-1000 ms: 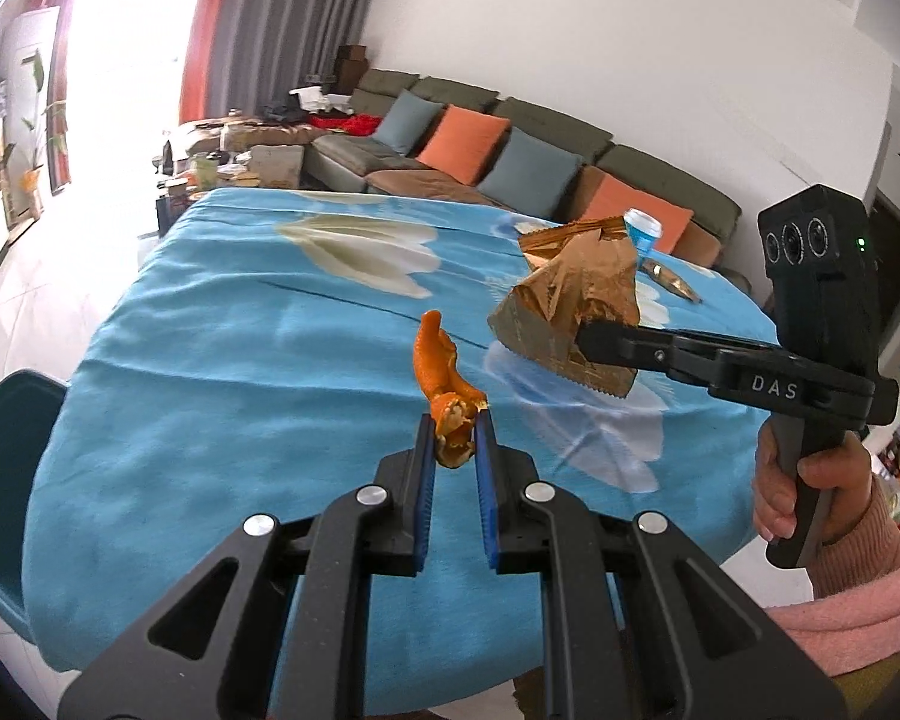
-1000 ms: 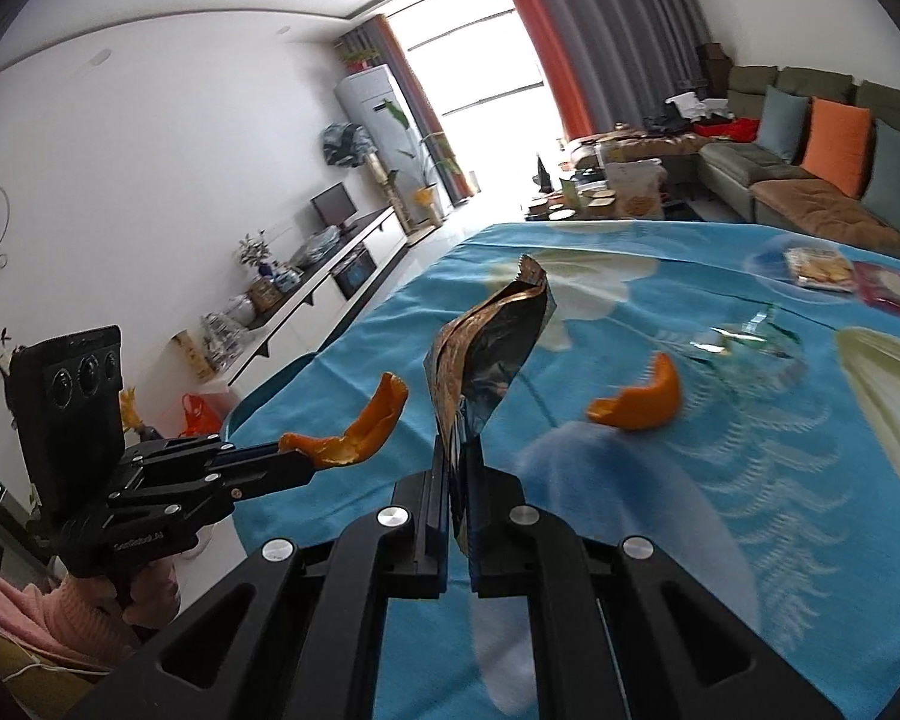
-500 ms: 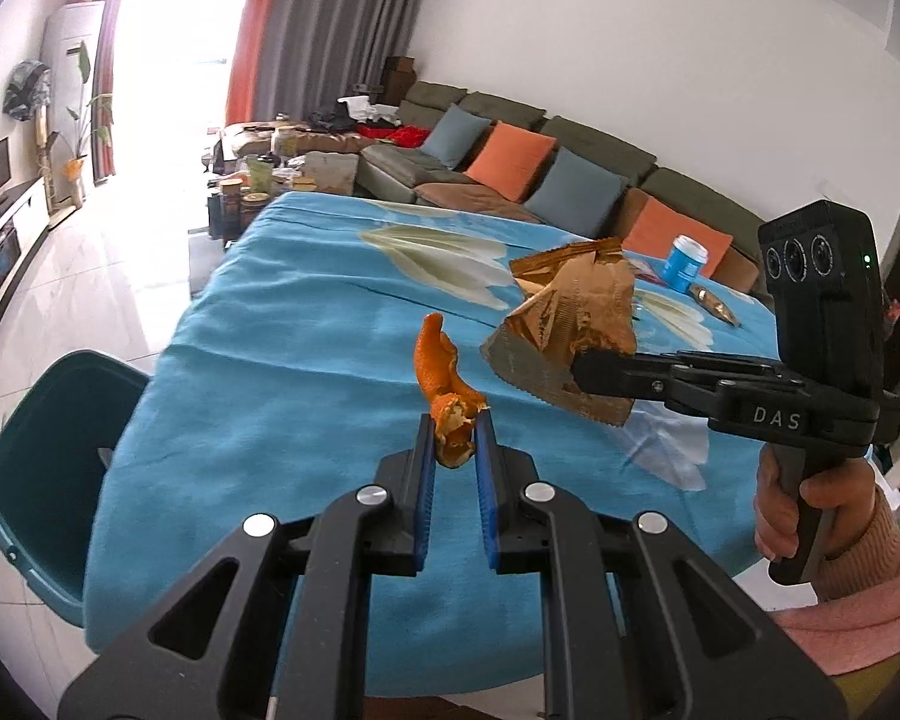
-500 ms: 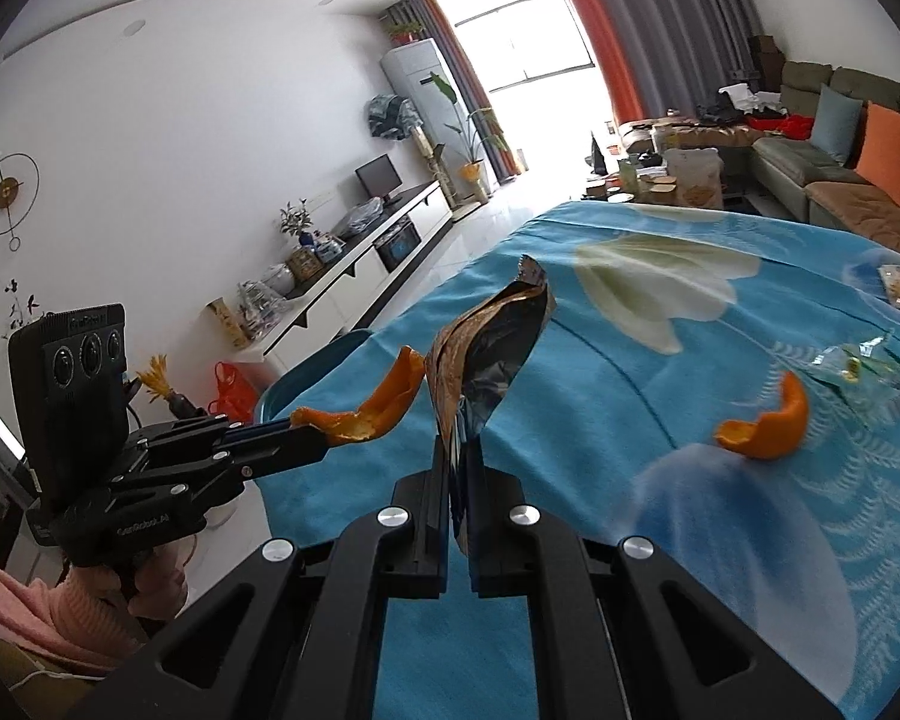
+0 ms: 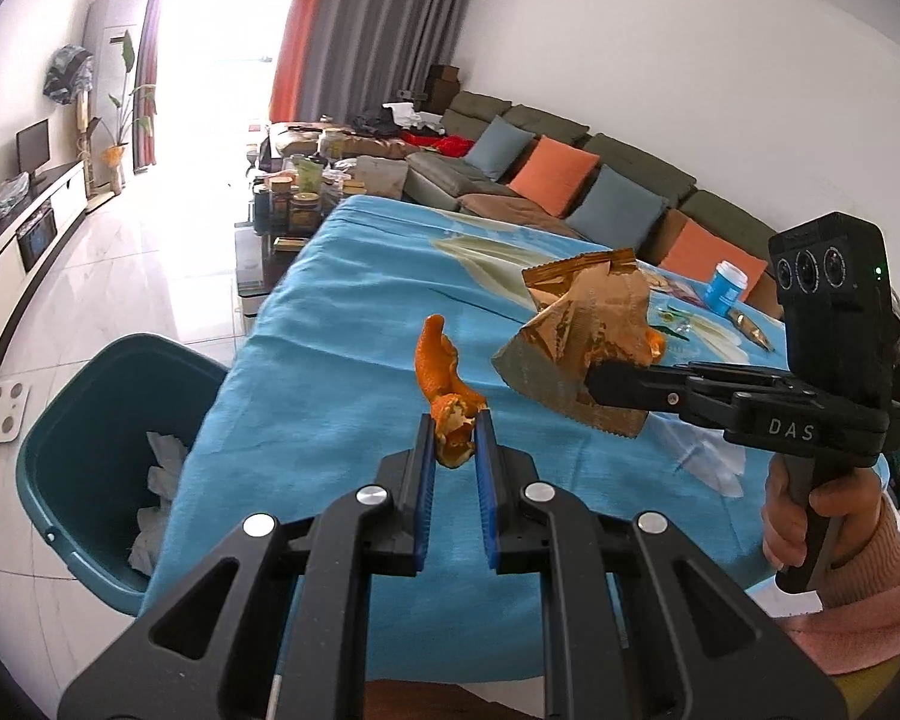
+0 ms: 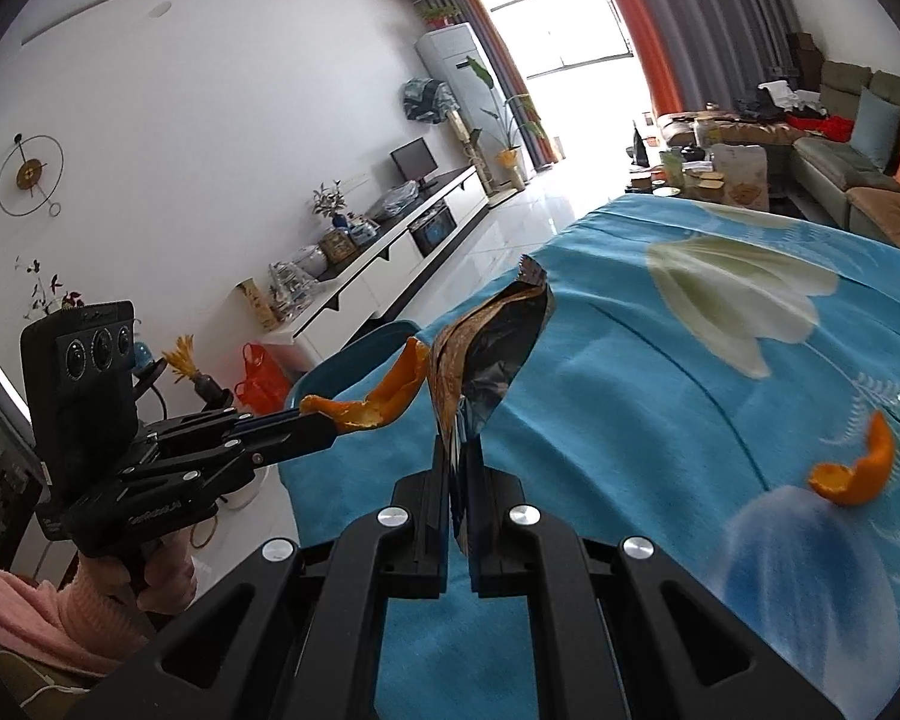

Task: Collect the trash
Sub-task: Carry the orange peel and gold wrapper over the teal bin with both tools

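Above the near edge of the surface (image 5: 342, 300), which is covered by a blue flowered cloth, two pieces of trash are held clear of the cloth. An orange peel (image 5: 444, 384) is clamped by its lower end between the blue pads of the left gripper (image 5: 455, 450), whose jaws are closed narrowly on it while the rest of the peel stands up past the fingertips. A crumpled golden-brown snack bag (image 5: 582, 336) is pinched by the right gripper (image 6: 461, 468), whose jaws are pressed all but together on the bag's lower corner; the bag rises upright from them, its dark foil inside being shown in the right wrist view. The two grippers are seen side by side, the peel near the bag but apart from it. Each handle is gripped by a hand (image 5: 810, 516) in a pink sleeve (image 5: 870, 588).

A second orange peel (image 6: 852, 468) is left lying on the cloth toward the right edge, and a blue-and-white tub (image 5: 727, 288) is stood near the far right corner. Beside the left edge, on the floor, a teal bin (image 5: 66, 444) is placed, with white crumpled paper (image 5: 156, 498) lying inside it
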Tool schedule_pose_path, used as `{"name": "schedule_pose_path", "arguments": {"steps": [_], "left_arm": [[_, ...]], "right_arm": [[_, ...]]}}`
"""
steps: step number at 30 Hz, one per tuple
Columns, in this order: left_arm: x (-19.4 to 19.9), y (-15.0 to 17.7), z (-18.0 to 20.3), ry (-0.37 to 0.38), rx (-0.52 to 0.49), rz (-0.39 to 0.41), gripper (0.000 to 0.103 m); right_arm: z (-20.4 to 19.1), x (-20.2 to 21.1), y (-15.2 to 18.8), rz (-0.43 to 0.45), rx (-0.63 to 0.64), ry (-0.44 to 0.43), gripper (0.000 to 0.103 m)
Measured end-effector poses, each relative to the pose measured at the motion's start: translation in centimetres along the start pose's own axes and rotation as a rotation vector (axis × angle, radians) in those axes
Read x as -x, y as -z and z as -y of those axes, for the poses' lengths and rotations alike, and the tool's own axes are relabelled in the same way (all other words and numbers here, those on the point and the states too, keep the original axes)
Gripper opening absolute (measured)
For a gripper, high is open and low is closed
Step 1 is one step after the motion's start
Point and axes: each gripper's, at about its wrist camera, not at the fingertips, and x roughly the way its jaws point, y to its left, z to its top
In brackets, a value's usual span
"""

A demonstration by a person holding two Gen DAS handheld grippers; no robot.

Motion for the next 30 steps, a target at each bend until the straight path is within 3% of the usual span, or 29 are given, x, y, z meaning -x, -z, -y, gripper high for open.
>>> {"name": "schedule_pose_path", "arguments": {"steps": [30], "left_arm": [[3.6, -0.1, -5.7, -0.125, 0.096, 0.057, 0.013]], "right_arm": [[-3.5, -4.4, -2.1, -0.059, 0.058, -0.102, 0.004]]}}
